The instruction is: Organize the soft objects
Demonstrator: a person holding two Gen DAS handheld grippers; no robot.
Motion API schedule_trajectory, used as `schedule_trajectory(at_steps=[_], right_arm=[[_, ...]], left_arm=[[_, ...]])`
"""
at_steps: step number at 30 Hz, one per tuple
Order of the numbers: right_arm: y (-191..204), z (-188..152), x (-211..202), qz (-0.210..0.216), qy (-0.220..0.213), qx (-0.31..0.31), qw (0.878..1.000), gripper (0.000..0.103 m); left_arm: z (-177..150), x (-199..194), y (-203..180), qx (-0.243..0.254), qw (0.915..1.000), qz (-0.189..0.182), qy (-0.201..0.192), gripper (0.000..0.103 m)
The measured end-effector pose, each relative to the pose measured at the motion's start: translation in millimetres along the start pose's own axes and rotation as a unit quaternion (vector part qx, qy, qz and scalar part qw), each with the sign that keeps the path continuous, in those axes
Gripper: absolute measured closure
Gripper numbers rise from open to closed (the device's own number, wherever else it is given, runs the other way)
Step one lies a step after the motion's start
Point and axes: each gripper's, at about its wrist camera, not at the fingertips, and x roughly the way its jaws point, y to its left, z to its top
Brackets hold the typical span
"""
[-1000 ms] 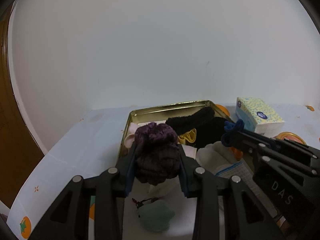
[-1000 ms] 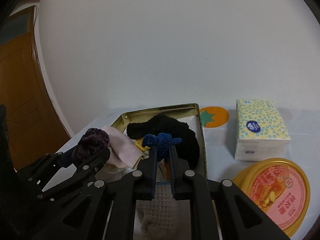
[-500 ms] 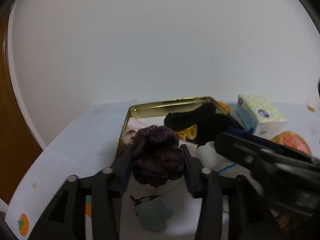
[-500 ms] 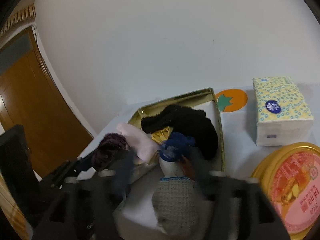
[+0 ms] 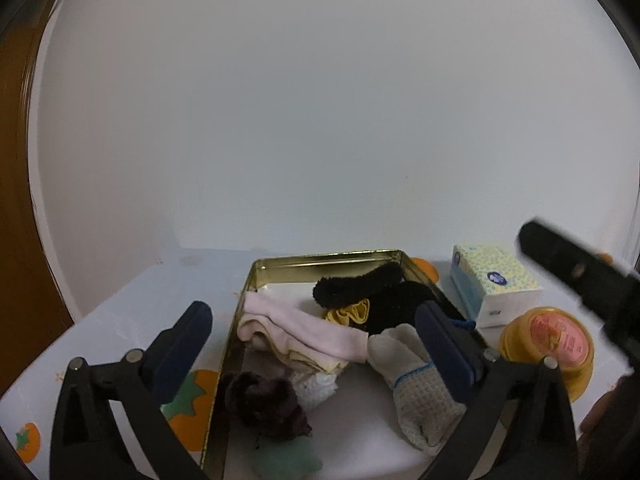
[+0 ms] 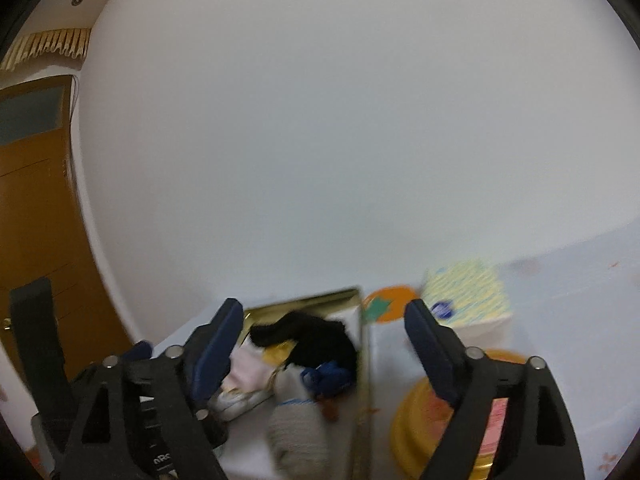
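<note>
Since the earlier frames the purple scrunchie (image 5: pixel 266 404) has dropped out of the left hand-held gripper (image 5: pixel 312 320) and now lies in the gold tin (image 5: pixel 320 258), near its front left corner. The blue scrunchie (image 6: pixel 328 376) has left the right hand-held gripper (image 6: pixel 324 316) and rests in the tin against the black fleece piece (image 6: pixel 316 336). Both sets of jaws have just been opening and stand wide, with nothing pressed between them. A pink cloth (image 5: pixel 304 326) and a white sock (image 5: pixel 416 384) also lie inside. On the counter (image 5: pixel 140 308) to the right stand a tissue pack (image 5: pixel 494 284) and a yellow tub (image 5: pixel 552 340).
</note>
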Motion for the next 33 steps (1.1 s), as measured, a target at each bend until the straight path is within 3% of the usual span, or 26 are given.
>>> schedule_trajectory(at_steps=[9, 14, 33], right_arm=[[7.1, -4.6, -23.5, -0.013, -0.05, -0.033, 0.998, 0.017], [16.4, -8.7, -28.5, -0.014, -0.052, -0.065, 0.996, 0.016], [16.4, -11.0, -56.1, -0.021, -0.088, -0.066, 0.994, 0.016]], left_arm=[[-2.8, -13.5, 0.3, -0.007, 0.9996, 0.022, -0.019, 0.0], [-4.6, -17.7, 3.8, -0.02, 0.9991, 0.026, -0.028, 0.0], [-8.4, -34.9, 3.5, -0.023, 0.9982, 0.03, -0.046, 0.0]])
